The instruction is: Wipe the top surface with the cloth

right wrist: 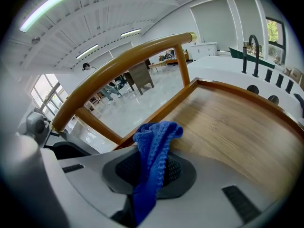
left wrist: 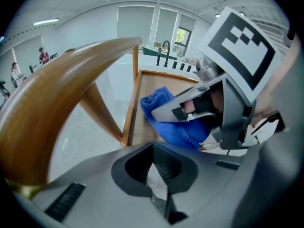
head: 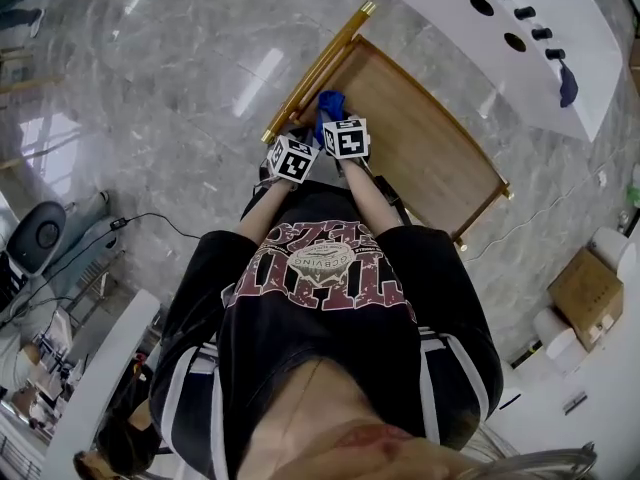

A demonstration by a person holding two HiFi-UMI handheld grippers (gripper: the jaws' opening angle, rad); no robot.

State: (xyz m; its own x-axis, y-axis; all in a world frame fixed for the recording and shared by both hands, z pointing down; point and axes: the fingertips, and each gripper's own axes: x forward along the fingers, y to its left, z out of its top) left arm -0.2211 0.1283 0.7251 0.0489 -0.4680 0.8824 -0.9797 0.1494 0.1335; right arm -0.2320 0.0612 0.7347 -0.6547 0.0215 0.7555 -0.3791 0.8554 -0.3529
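- Cloth (right wrist: pixel 154 141) sits between the right gripper's (right wrist: pixel 152 171) jaws, at the top's (right wrist: pixel 228 122) near left corner.
- Left gripper (left wrist: pixel 159 174) is just left of the right gripper, near the rail (right wrist: pixel 128 56).
- Rail runs along the top's left edge, raised above it.
- Counter (head: pixel 520 58) lies far right, beyond the top.

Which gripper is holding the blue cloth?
The right gripper: its jaws are clamped on the blue cloth over the wooden top. The left gripper beside it holds nothing.

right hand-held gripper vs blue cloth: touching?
Touching. The right gripper view shows the blue cloth pinched between the jaws of the right hand-held gripper, with its free end bunched above them.
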